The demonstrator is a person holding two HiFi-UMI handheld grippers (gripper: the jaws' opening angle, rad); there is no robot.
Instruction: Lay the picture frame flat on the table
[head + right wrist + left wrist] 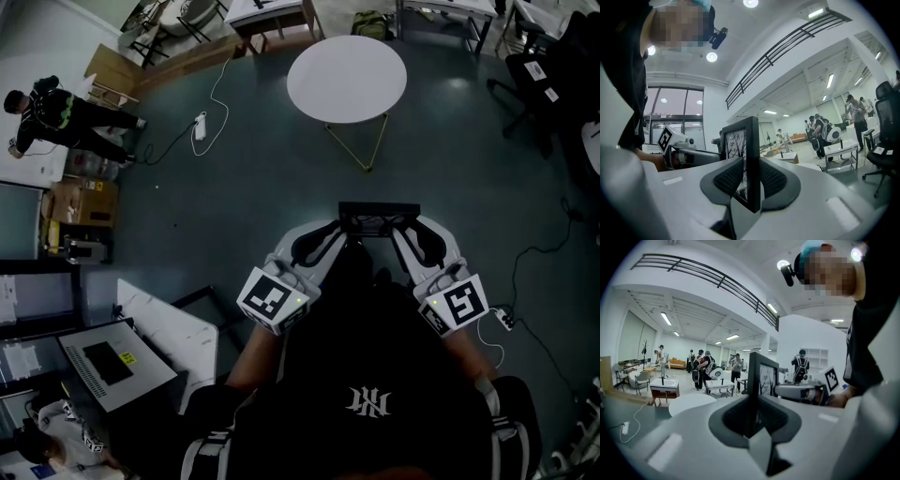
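Observation:
The black picture frame [379, 208] hangs upright in the air between my two grippers, seen edge-on from above in the head view. My left gripper [336, 234] is shut on its left edge and my right gripper [418, 234] on its right edge. In the left gripper view the picture frame [761, 376] stands in the left gripper [752, 416], both dark pads against it. In the right gripper view the picture frame [743, 154], with a branch drawing inside, sits clamped in the right gripper [745, 180]. The round white table [347, 80] stands further ahead, apart from the frame.
Below me is dark floor with cables and a power strip [199, 126]. A person [56, 117] stands at the far left by cardboard boxes [84, 202]. A grey cabinet [117, 364] is at the lower left, a black office chair [548, 80] at the right.

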